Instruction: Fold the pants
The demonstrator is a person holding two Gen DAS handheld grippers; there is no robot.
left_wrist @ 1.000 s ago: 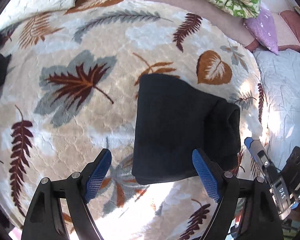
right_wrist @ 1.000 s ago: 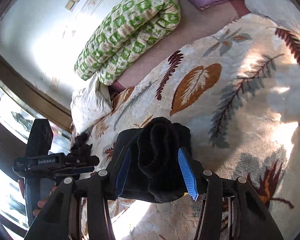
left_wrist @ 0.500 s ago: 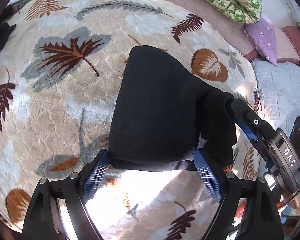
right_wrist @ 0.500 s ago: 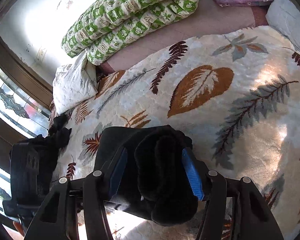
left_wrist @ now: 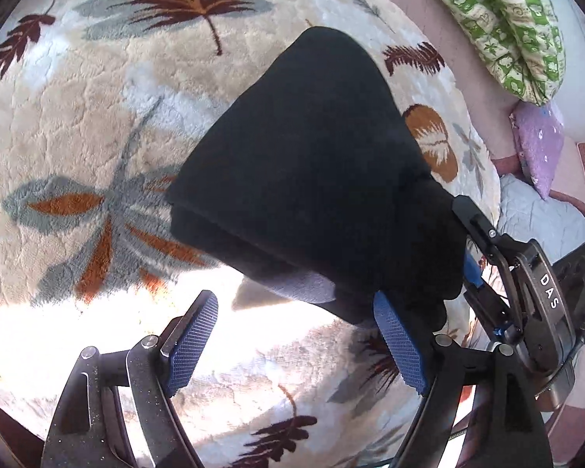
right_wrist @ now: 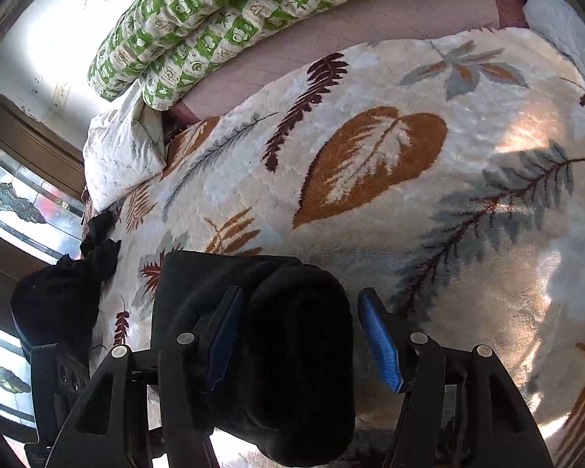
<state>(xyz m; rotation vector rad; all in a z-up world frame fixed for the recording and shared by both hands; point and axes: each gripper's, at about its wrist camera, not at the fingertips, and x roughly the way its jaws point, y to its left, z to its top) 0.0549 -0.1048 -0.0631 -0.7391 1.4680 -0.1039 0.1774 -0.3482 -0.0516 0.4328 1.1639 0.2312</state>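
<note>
1. The black pants (left_wrist: 312, 163) are lying folded into a thick bundle on the leaf-patterned blanket (left_wrist: 78, 124), just ahead of the left gripper (left_wrist: 296, 347), with one corner hanging over its right-hand pad.
2. The left gripper's jaws are standing wide and narrowing a little; no pad is pressing cloth.
3. In the right wrist view the right gripper (right_wrist: 304, 339) is straddling the bundle's rolled end; its jaws are opening, and a gap is showing at the right-hand pad.
4. The fabric is looking soft, plush and floppy, light but bulky. It will probably sag, so taking hold across the thick folded edge seems safest.
5. "DAS" is reading clearly on the right gripper's body in the left wrist view.
</note>
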